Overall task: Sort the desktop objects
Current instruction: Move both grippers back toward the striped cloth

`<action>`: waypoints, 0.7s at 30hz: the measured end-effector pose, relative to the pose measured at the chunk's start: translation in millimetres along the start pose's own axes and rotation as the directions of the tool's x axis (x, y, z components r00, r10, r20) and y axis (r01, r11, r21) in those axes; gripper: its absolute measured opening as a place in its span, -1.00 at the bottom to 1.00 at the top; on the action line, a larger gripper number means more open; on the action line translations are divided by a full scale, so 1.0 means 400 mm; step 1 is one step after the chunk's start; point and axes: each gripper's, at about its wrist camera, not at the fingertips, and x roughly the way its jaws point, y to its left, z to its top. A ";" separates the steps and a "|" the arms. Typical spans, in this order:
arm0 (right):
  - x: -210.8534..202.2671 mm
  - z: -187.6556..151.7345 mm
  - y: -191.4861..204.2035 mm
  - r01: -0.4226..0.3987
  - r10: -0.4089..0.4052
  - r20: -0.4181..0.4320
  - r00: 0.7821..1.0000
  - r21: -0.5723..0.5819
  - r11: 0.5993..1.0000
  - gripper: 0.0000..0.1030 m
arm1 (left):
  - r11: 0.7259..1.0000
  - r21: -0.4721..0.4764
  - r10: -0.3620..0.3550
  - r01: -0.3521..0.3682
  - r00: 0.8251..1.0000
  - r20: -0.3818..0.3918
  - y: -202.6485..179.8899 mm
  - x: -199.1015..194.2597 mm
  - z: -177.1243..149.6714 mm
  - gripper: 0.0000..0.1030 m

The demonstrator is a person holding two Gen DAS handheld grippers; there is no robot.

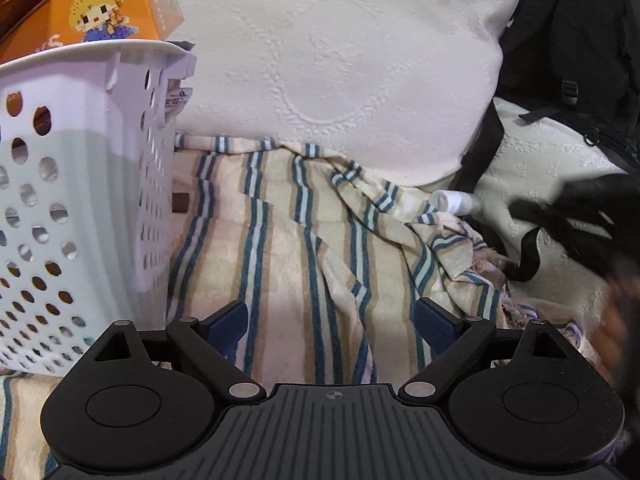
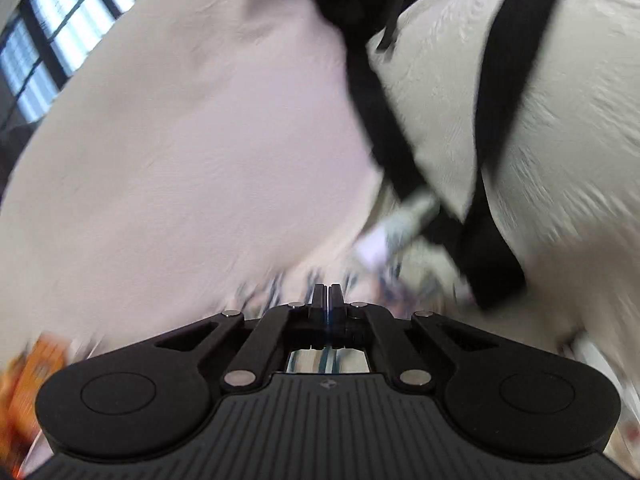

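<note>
The right claw (image 2: pixel 328 294) is sitting at lower centre of its own blurred view with its jaws pressed together and nothing between them. Just beyond, toward centre right, a small white bottle (image 2: pixel 404 216) is lying against the black backpack strap (image 2: pixel 496 128), apart from the tips. The left claw (image 1: pixel 332 320) is hanging at the bottom of its view, jaws wide apart, empty, over the striped cloth (image 1: pixel 304 240).

Risk now: with those jaws together, the right claw is likely to shove the bottle rather than take it, and a round bottle on soft bedding is likely rolling under the strap or into the cloth folds. The strap looping beside it could get pinched along with it.

Around: the white perforated basket (image 1: pixel 80 184) is standing at the left of the left view with an orange box (image 1: pixel 100 4) poking above its rim. A big white pillow (image 1: pixel 340 60) is filling the upper middle, the black backpack (image 1: pixel 580 40) crowding the upper right.
</note>
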 end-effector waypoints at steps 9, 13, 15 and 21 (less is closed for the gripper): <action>0.093 0.064 -0.018 0.028 -0.017 -0.062 0.998 0.169 0.985 0.02 | 0.999 -0.047 -0.016 0.015 1.000 -0.007 0.004 -0.014 -0.006 0.88; 0.245 0.125 -0.003 0.157 -0.139 -0.088 0.986 0.240 0.958 0.03 | 0.998 -0.050 -0.037 0.038 0.999 0.013 0.005 -0.027 0.004 0.89; 0.302 0.137 -0.008 0.231 -0.212 -0.098 0.972 0.271 0.934 0.04 | 0.997 -0.063 -0.053 0.053 0.999 0.009 0.007 -0.030 0.010 0.89; 0.439 0.139 -0.077 0.354 -0.321 -0.150 0.935 0.408 0.842 0.02 | 0.993 -0.088 -0.085 0.084 0.996 -0.007 0.012 -0.025 0.021 0.89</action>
